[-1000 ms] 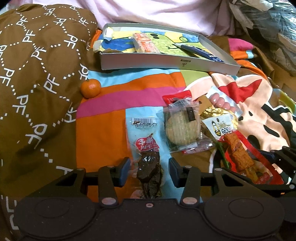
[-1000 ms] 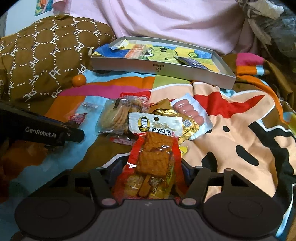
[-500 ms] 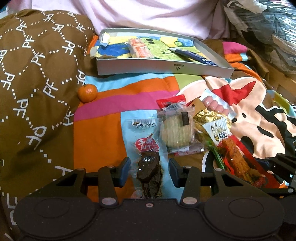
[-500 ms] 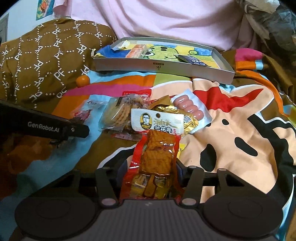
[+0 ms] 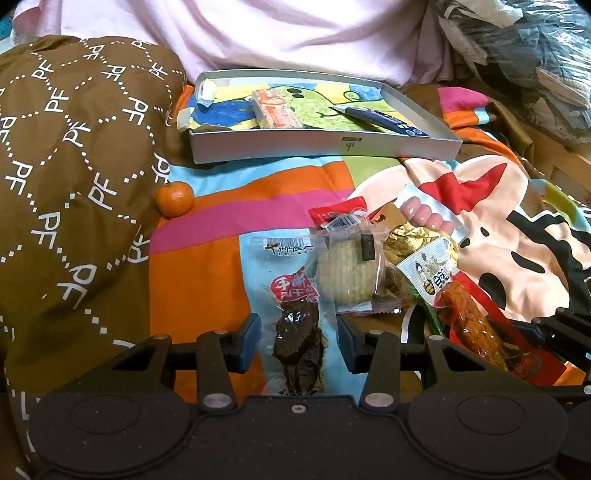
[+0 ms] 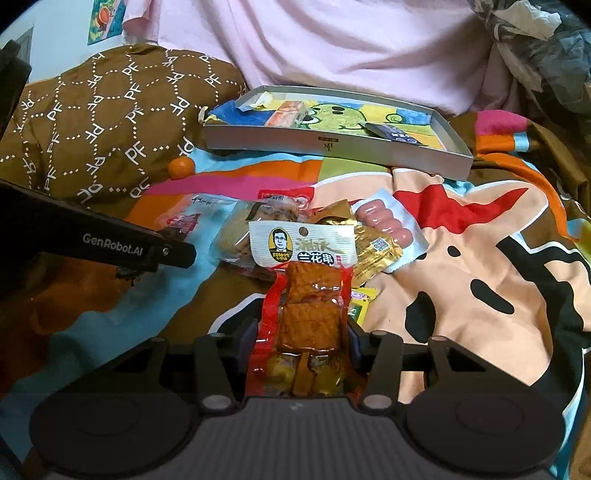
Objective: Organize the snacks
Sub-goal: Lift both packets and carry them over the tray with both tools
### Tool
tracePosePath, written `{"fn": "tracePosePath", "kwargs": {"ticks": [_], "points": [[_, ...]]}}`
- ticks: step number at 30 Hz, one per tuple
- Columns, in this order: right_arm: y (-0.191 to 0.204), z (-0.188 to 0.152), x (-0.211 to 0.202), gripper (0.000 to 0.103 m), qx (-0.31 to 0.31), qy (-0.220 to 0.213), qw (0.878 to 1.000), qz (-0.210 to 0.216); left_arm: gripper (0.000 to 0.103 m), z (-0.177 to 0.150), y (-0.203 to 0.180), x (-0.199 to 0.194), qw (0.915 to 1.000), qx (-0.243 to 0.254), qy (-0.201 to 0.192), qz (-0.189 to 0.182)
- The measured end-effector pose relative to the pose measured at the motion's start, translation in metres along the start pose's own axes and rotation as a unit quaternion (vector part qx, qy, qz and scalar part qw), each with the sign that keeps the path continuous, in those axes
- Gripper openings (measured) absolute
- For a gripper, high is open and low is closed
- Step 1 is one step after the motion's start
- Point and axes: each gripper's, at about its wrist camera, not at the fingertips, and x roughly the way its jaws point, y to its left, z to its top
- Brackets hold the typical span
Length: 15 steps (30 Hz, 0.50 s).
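My left gripper [image 5: 297, 341] is open, its jaws on either side of a clear packet of dark dried meat [image 5: 295, 321] lying on the bedspread. My right gripper [image 6: 301, 341] is shut on a red packet of fried tofu skewers [image 6: 308, 306] and holds it lifted, tilted forward. The tofu packet also shows in the left wrist view [image 5: 469, 317]. A pile of snacks lies ahead: a round cracker pack [image 5: 349, 273], a gold packet [image 6: 373, 247] and pink sausages [image 6: 386, 221]. A shallow grey box [image 5: 314, 144] at the back holds an orange-white bar [image 5: 275, 109] and a blue packet [image 5: 384, 118].
A small orange [image 5: 174, 198] lies at the edge of a brown patterned pillow [image 5: 74, 184] on the left. Pink bedding [image 5: 295, 33] rises behind the box. Bagged clutter [image 5: 535, 55] sits at the back right. The left gripper's body [image 6: 92, 240] crosses the right wrist view.
My right gripper has closed on the tofu packet and raised it off the pile. My left gripper has stayed open around the dried meat packet, pulling back slightly.
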Motion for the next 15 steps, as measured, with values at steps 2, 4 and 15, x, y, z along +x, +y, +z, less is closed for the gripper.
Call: {"fn": "tracePosePath", "kwargs": {"ticks": [2, 4, 15], "points": [[0.0, 0.0, -0.001, 0.052, -0.001, -0.004, 1.0, 0.0, 0.047, 0.0, 0.0, -0.001, 1.0, 0.0, -0.002, 0.001], [0.0, 0.0, -0.003, 0.052, -0.001, -0.009, 1.0, 0.001, 0.047, 0.0, 0.0, -0.001, 1.0, 0.001, -0.004, 0.002], [0.005, 0.001, -0.013, 0.052, -0.019, -0.05, 0.999, 0.0, 0.047, 0.004, -0.001, -0.012, 0.9988, -0.008, -0.047, 0.009]]}}
